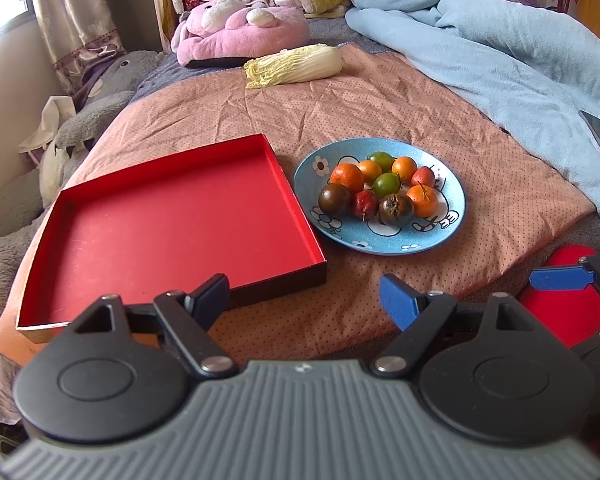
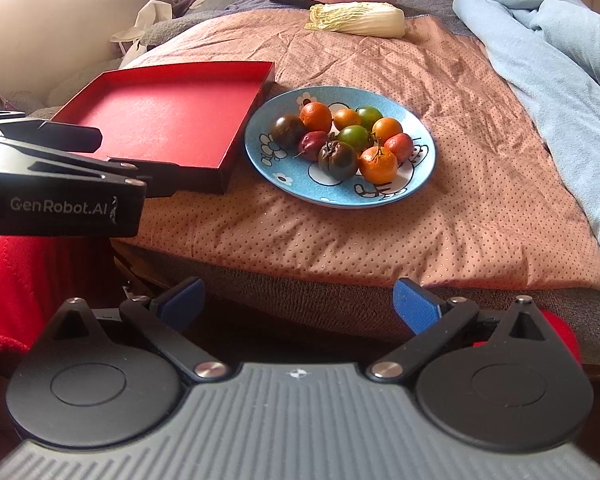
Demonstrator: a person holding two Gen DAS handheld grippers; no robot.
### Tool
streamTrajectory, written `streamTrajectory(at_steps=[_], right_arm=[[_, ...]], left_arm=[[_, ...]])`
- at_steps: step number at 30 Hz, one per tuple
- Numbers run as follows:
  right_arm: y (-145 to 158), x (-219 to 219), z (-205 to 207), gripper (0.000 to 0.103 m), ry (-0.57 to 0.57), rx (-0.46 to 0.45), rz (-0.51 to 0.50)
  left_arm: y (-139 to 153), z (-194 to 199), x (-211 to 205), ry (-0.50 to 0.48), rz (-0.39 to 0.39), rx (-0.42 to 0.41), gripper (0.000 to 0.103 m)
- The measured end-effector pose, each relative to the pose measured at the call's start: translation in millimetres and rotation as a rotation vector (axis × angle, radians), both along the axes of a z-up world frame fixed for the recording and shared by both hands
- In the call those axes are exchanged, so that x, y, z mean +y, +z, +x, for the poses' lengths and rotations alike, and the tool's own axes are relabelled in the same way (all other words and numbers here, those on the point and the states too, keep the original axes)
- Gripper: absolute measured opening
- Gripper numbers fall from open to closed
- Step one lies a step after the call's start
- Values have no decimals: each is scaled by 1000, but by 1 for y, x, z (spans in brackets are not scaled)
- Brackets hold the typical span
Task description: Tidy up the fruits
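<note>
Both grippers' fingers (image 1: 400,302) (image 2: 416,306) spread, empty; beyond, one red tray (image 1: 172,216), one plate (image 1: 452,216) with ten fruits.

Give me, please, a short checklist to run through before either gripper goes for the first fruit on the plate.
1. Left gripper open and holding nothing: ok.
2. Right gripper open and holding nothing: ok.
3. Red tray bare inside, ready to take fruit: ok.
4. Fruits all on the blue plate, none spilled onto the bedspread: ok.
5. Path from both grippers to the plate free of obstacles: ok.
6. Plate resting steady on the soft, wrinkled bedspread: cannot tell.
</note>
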State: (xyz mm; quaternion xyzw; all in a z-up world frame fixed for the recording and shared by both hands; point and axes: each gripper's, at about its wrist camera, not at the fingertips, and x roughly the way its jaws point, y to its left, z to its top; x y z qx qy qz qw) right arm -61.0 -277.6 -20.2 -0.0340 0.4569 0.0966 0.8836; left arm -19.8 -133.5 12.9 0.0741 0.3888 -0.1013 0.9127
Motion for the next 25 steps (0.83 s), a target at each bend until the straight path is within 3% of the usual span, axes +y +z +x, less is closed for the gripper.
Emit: streamTrajectory(at_steps=[18,20,25], right_arm=[[-7,-1,8,102,0,21,12],[-9,-2,9,102,-2,22,14],[-11,-3,10,102,-5,26,19]], left_arm=[[-6,5,0,-12,8,22,84],[-7,5,0,-17,2,16,79],[-7,3,-2,-31,-8,13,79]])
